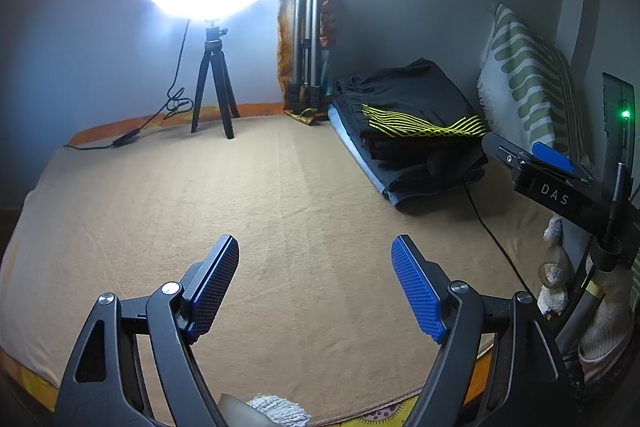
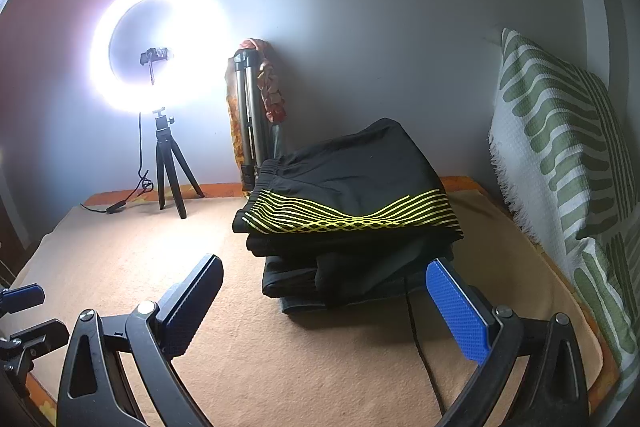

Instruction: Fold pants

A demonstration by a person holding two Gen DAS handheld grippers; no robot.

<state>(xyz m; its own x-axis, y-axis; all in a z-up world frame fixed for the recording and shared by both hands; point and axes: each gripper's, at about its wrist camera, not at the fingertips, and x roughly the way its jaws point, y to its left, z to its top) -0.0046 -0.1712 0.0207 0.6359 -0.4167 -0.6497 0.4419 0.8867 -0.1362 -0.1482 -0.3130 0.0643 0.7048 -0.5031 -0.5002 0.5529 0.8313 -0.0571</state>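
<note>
We are holding the left gripper (image 1: 316,283) with its jaws spread wide and empty above the bare tan blanket-covered bed (image 1: 280,195), and the right gripper (image 2: 332,307) is likewise gaping, holding nothing, its blue textured pads (image 2: 456,311) aimed at the stack ahead. We are judging that both are kept wide because nothing has been taken up yet.

The black pants with wavy yellow stripes (image 2: 352,199) are lying already folded on top of a pile of dark folded garments (image 2: 340,275), near the wall and just beside the green-and-white patterned cushion (image 2: 560,163), probably set aside to keep the middle of the bed free for folding.

The right wrist view is showing the pile close up, with a thin black cable (image 2: 416,339) running from under it. The left wrist view is showing more open blanket, the glowing ring light on a small black tripod (image 1: 212,87), a folded silver tripod (image 1: 306,43) leaning in the corner, and the right gripper's body from the side.
</note>
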